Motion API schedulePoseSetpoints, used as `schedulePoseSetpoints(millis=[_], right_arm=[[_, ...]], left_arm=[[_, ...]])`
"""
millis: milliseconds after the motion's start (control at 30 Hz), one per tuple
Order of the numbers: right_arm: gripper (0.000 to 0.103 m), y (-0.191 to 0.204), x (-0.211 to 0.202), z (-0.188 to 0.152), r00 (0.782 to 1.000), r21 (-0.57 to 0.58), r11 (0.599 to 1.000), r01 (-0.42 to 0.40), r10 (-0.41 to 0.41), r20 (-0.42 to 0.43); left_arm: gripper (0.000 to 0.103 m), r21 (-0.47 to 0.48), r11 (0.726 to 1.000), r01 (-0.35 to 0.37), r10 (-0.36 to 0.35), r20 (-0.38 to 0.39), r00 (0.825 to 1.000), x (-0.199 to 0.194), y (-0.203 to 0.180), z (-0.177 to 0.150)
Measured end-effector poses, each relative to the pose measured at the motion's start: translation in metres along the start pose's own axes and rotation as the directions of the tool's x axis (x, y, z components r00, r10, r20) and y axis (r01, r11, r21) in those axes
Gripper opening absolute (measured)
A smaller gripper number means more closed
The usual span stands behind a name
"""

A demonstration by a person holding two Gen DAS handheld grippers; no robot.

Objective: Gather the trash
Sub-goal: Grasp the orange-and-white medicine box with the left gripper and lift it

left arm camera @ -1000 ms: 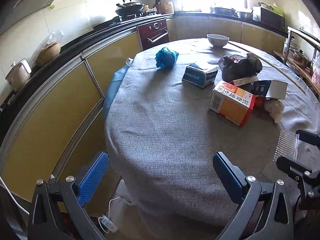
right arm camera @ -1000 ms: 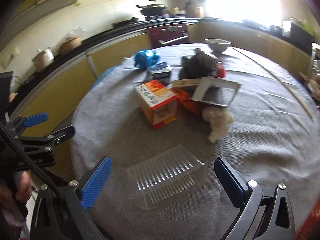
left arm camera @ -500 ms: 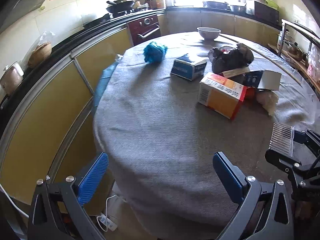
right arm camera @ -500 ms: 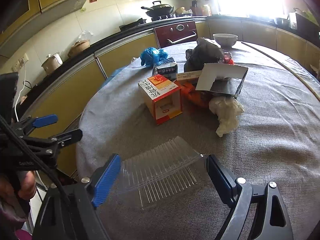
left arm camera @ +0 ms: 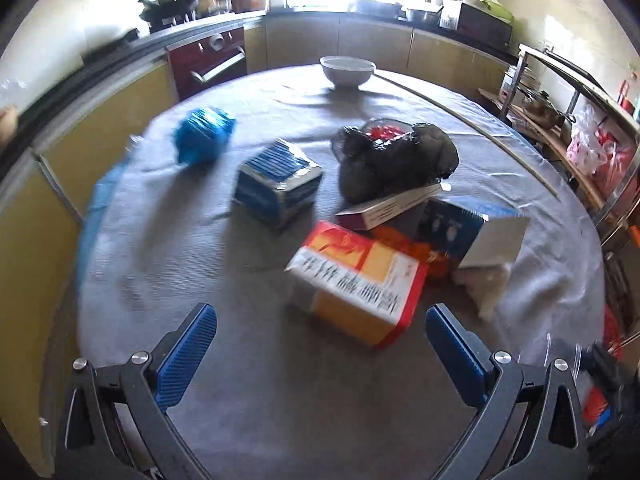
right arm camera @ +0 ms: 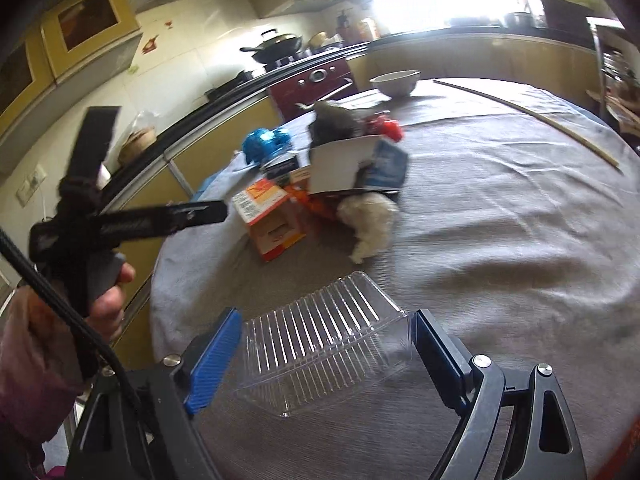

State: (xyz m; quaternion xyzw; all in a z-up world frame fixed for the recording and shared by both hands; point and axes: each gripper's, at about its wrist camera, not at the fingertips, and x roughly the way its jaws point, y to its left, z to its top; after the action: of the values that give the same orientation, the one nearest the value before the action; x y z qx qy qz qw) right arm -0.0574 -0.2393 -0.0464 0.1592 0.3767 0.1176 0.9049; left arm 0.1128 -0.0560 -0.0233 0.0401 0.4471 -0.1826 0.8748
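Observation:
Trash lies on a round table with a grey cloth (left arm camera: 168, 248). An orange and white carton (left arm camera: 352, 284) lies just ahead of my open, empty left gripper (left arm camera: 320, 344). Beyond it are a blue box (left arm camera: 276, 184), a crumpled blue bag (left arm camera: 204, 134), a black bag (left arm camera: 396, 160), an open blue and white box (left arm camera: 476, 232) and a white wad (left arm camera: 486, 284). My right gripper (right arm camera: 326, 350) is shut on a clear ribbed plastic tray (right arm camera: 320, 352) and holds it tilted above the cloth (right arm camera: 500, 240). The carton (right arm camera: 268, 220) and the white wad (right arm camera: 370, 220) lie beyond it.
A white bowl (left arm camera: 348, 70) stands at the table's far side and a thin stick (left arm camera: 480, 128) lies along the right. Yellow cabinets (left arm camera: 92, 128) and a dark red oven (left arm camera: 208, 60) curve behind. A metal rack (left arm camera: 584, 120) stands to the right.
My right gripper has closed on the clear tray and lifted it off the cloth. My left gripper has moved forward over the table toward the carton.

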Motion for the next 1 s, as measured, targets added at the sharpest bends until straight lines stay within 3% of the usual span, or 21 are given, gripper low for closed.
schedulePoseSetpoints(millis=[67, 200, 433, 567, 700, 867, 1000], right_arm=[[0.088, -0.008, -0.004, -0.001, 1.000, 0.026, 1.000, -0.003, 0.003, 0.009], [0.088, -0.017, -0.007, -0.003, 0.999, 0.053, 0.998, -0.023, 0.021, 0.032], [0.088, -0.023, -0.009, -0.007, 0.997, 0.066, 0.996, -0.062, 0.058, 0.056], [0.088, -0.026, -0.012, -0.010, 0.995, 0.072, 0.994, -0.080, 0.075, 0.065], [0.088, -0.027, -0.016, -0.010, 0.994, 0.076, 0.994, -0.084, 0.078, 0.071], [0.088, -0.031, -0.027, -0.008, 0.992, 0.085, 0.993, -0.081, 0.071, 0.106], [0.088, -0.033, -0.040, -0.006, 0.989, 0.087, 0.994, -0.070, 0.058, 0.135]], left_arm=[[0.103, -0.038, 0.999, 0.005, -0.007, -0.039, 0.999, 0.010, 0.001, 0.007], [0.103, -0.203, 0.979, 0.004, -0.027, -0.111, 0.993, 0.029, 0.014, 0.020], [0.103, -0.468, 0.883, -0.031, -0.089, -0.231, 0.969, 0.057, 0.028, 0.025], [0.103, -0.521, 0.852, -0.053, -0.099, -0.260, 0.960, 0.069, 0.027, 0.023], [0.101, -0.535, 0.843, -0.059, -0.101, -0.265, 0.959, 0.073, 0.027, 0.016], [0.073, -0.522, 0.850, -0.070, -0.088, -0.272, 0.958, 0.061, 0.033, 0.007], [0.061, -0.521, 0.854, -0.023, -0.140, -0.272, 0.952, 0.044, 0.040, -0.010]])
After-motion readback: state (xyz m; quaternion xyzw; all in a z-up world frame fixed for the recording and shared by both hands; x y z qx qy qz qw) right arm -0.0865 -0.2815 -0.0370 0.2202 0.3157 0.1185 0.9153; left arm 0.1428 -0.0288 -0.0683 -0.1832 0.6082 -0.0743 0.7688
